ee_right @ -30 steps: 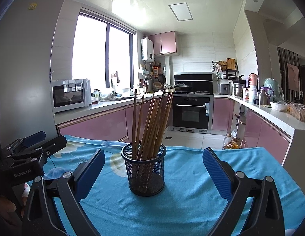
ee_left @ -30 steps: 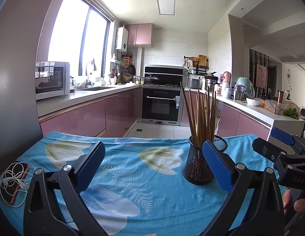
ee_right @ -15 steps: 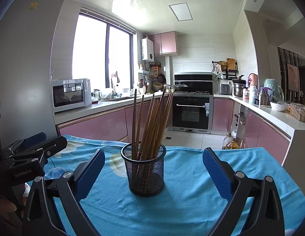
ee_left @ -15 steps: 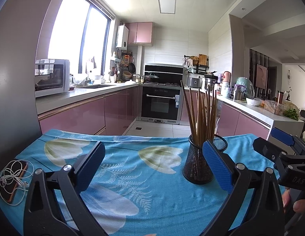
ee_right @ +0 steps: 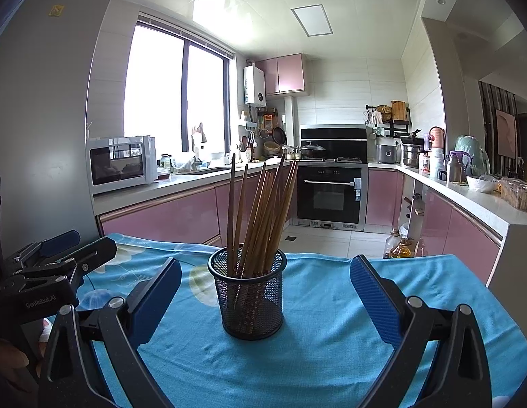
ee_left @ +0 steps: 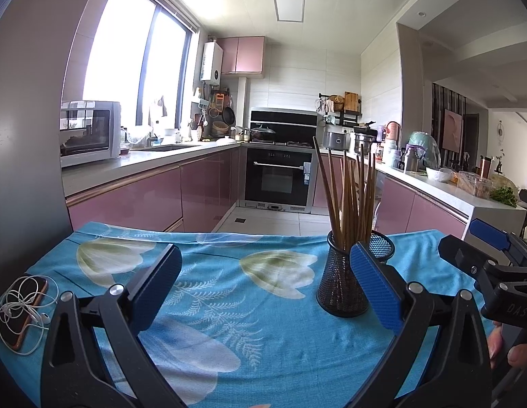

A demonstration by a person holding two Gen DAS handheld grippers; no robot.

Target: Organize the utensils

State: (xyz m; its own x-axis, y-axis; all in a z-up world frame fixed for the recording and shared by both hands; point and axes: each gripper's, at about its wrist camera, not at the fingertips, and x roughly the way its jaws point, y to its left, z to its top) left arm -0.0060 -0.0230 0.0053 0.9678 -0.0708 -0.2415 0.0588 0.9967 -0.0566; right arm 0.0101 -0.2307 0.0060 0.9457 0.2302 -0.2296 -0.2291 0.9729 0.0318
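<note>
A black mesh cup [ee_right: 250, 297] stands upright on the blue flowered cloth [ee_right: 324, 346], with several brown chopsticks [ee_right: 260, 217] standing in it. It shows in the left wrist view [ee_left: 341, 289] too, with the chopsticks [ee_left: 348, 197], just behind my left gripper's right finger. My left gripper [ee_left: 263, 289] is open and empty, to the left of the cup. My right gripper [ee_right: 265, 301] is open and empty, its fingers wide on either side of the cup, short of it. Each gripper also shows in the other's view: the right [ee_left: 491, 255] and the left [ee_right: 59, 251].
A phone with white earphones [ee_left: 22, 309] lies on the cloth at the left edge. Behind the table is a kitchen with pink cabinets, an oven [ee_right: 331, 197] and a microwave [ee_left: 88, 132]. A grey fridge wall [ee_right: 42, 119] stands at the left.
The left wrist view has shifted slightly, so the phone and cloth sit a little lower and nearer. The cup, chopsticks and both open grippers stay as they were.
</note>
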